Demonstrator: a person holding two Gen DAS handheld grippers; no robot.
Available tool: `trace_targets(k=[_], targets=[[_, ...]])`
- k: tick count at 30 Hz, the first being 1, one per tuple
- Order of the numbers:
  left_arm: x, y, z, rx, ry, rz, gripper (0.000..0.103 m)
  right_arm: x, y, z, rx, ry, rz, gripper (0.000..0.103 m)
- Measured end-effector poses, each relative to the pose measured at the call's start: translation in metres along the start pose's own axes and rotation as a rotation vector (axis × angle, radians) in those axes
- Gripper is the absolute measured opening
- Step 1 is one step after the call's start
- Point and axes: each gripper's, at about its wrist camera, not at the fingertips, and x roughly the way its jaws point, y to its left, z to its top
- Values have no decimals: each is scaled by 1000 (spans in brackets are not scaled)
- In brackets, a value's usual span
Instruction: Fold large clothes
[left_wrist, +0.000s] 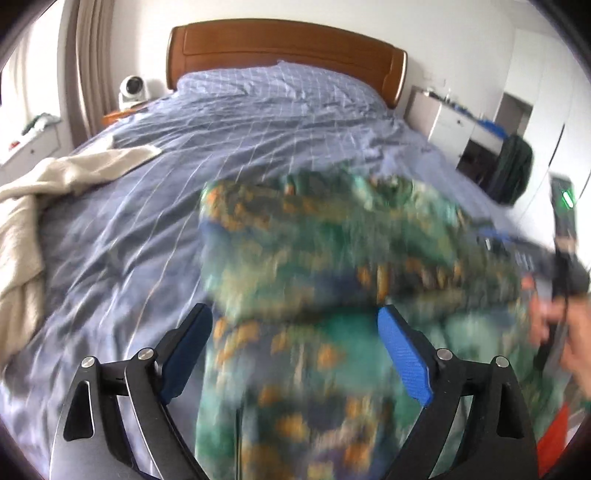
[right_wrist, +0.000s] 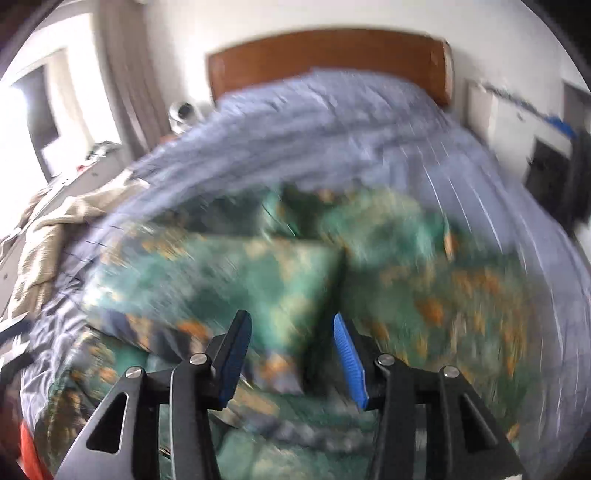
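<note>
A large green garment with orange and blue print lies bunched on the blue checked bed cover, blurred by motion. My left gripper is open, its blue pads standing wide on either side of the cloth below it. The other gripper and the hand holding it show at the right edge of the left wrist view. In the right wrist view the same garment fills the middle. My right gripper is open just above a folded edge of it, gripping nothing.
A beige cloth lies on the bed's left side. The wooden headboard is at the far end. A white fan stands on the left nightstand, a white cabinet and dark bag on the right.
</note>
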Motion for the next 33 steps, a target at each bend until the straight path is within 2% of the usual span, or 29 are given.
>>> trace_targets(k=[2,3,4,5,7,8,10,13,15,19,21,23,27,29,33], targets=[[31,3,19,-21,16,20,91,10,8,10,-39,14,45,48],[49,4,24,-34,32,32,84,21,10,12,-43,42,67,48],[70,6,25,-45,63,46,76,31,10,12,-44,64,72,48],[86,8,23,-54,94,56,72,46,10,9,-45,98,64,48],[132,17,7,-77,209,81,63,76,2,-8,-17,199,55,47],[142,18,0,-72,218,87,63,91,-3,-19,7,233,61,47],[144,16,-7,-59,191,99,63,94,-5,-26,25,208,74,47],[138,12,-6,-32,196,110,63,91,-7,-30,34,196,70,47],[124,9,6,-24,189,111,62,89,-7,-30,35,195,71,47],[105,10,50,-52,93,51,66,92,-9,-35,42,179,72,47],[118,11,69,-74,89,41,66,91,-8,-37,43,167,73,47],[144,17,82,-102,114,63,66,87,-9,-40,46,161,73,47],[208,42,73,-188,226,101,68,88,-12,-39,57,159,87,47],[217,44,62,-184,221,98,69,89,-13,-40,59,157,92,47],[208,36,68,-143,216,129,70,90,-12,-41,54,148,89,47]])
